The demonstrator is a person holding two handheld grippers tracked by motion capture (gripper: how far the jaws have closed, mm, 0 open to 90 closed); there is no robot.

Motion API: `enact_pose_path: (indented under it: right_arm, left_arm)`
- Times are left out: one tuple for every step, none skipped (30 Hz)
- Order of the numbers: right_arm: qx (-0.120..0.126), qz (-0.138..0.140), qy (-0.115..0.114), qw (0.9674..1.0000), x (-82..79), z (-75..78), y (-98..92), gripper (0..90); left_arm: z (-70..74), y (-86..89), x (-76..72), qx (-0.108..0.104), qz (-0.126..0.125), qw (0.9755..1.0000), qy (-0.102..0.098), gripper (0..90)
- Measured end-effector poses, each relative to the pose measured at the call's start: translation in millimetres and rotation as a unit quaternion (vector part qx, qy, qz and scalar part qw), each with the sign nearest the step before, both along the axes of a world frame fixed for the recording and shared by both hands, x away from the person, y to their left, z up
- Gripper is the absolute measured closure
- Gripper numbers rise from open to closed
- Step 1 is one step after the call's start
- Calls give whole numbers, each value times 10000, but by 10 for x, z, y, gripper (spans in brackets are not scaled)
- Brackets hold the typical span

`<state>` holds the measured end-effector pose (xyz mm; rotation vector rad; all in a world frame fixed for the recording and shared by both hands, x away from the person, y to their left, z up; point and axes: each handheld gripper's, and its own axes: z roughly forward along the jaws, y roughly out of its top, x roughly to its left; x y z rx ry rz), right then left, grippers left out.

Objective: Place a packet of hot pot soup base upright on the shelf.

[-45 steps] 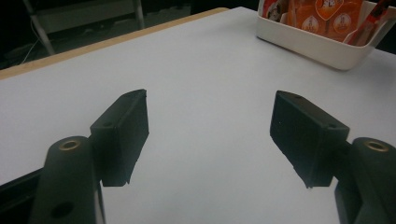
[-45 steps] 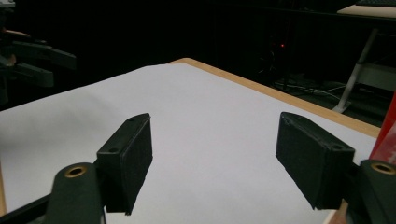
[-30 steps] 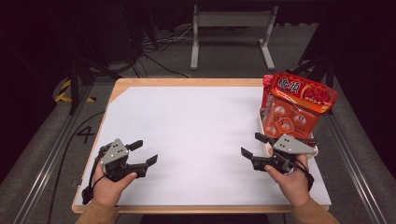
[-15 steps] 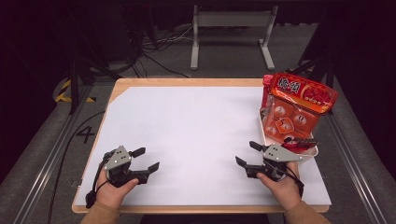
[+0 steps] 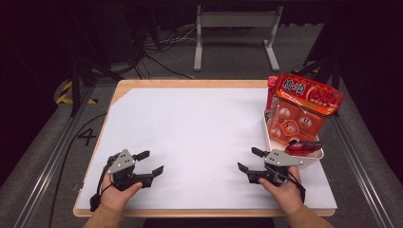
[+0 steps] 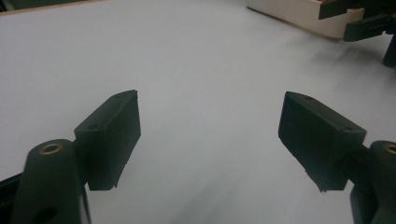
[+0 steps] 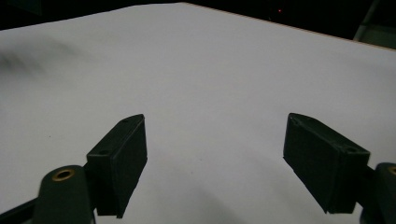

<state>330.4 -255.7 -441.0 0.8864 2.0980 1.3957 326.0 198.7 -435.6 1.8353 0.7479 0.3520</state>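
Note:
My left gripper (image 5: 151,161) rests low over the white table sheet (image 5: 199,128) near the front left, jaws wide apart with nothing between them. In the left gripper view its jaws (image 6: 210,95) frame bare white surface. My right gripper (image 5: 247,159) sits near the front right, open and empty, just left of the white tray (image 5: 271,135). In the right gripper view the gripper (image 7: 215,116) faces bare sheet. An orange-red snack bag (image 5: 304,107) stands in the tray, with a small red packet (image 5: 302,146) at its front.
The tray's edge (image 6: 303,14) and the other gripper (image 6: 369,25) show at the top right of the left gripper view. The wooden table rim (image 5: 190,83) borders the sheet. Beyond it stand a metal stand (image 5: 235,40) and floor cables (image 5: 157,57).
Both hands have sunk toward the table and drawn back toward its front edge. Both grippers stay open and empty.

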Motion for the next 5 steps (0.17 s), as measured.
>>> enact_pose_path:
  right_arm:
    - [15,-6,-4,10000,-4,2,-1,227]
    - [13,-9,-19,10000,-5,3,-3,227]
    - [14,-8,-24,10000,-5,4,-5,227]
    - [13,-5,-21,10000,-7,6,-6,226]
    - [16,-2,-30,10000,-7,6,-6,226]
  left_arm:
    - [3,0,-2,-57,-37,10000,7,212]
    - [4,-2,-3,-116,-63,9999,13,209]
    - [7,1,-3,-129,-80,9999,1,206]
    - [8,0,-4,-149,-72,9999,11,206]
    - [8,1,-3,-146,-62,9999,8,204]
